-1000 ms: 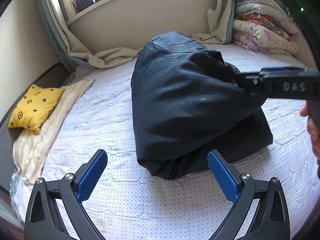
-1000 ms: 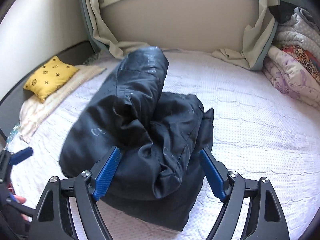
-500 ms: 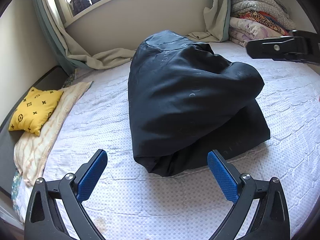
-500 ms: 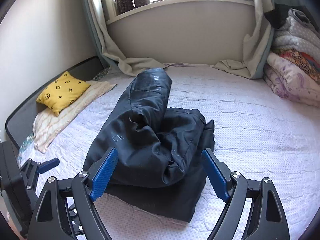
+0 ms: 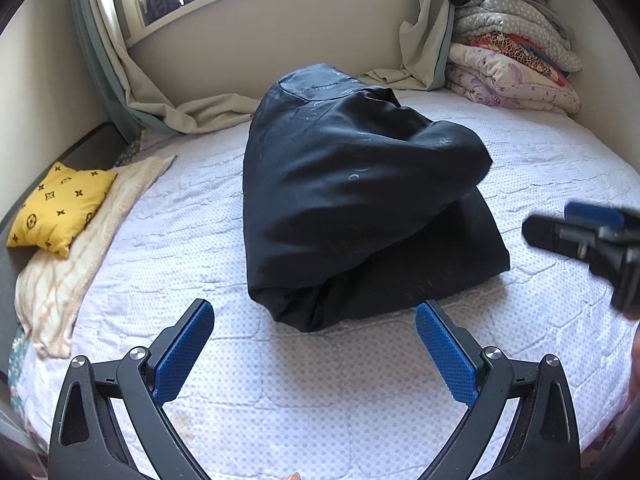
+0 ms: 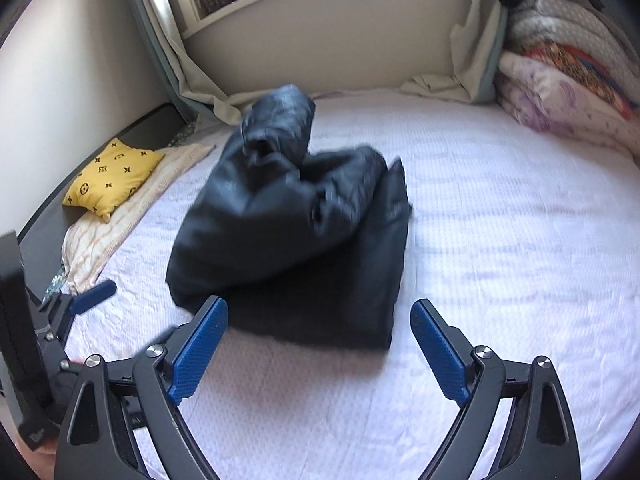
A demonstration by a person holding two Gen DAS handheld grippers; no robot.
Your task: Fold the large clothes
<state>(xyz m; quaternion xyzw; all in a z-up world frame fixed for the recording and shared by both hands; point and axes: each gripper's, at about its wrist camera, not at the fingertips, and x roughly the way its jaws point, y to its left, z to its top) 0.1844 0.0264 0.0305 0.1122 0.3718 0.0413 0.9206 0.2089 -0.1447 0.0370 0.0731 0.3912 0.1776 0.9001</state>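
Your left claw (image 5: 312,344) and right claw (image 6: 318,344) both stand apart, gripping nothing; the right's jaws have just been opening. The bulky, folded black padded jacket (image 5: 352,200) lies mid-bed (image 5: 320,400), just beyond them.

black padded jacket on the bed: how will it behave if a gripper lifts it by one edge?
The black padded jacket will probably flop and unfold: its puffy layers sit loosely stacked, nothing holding them. The sheeny shell suggests slippery fabric, so a shallow pinch may slide off. Likely light for its bulk.
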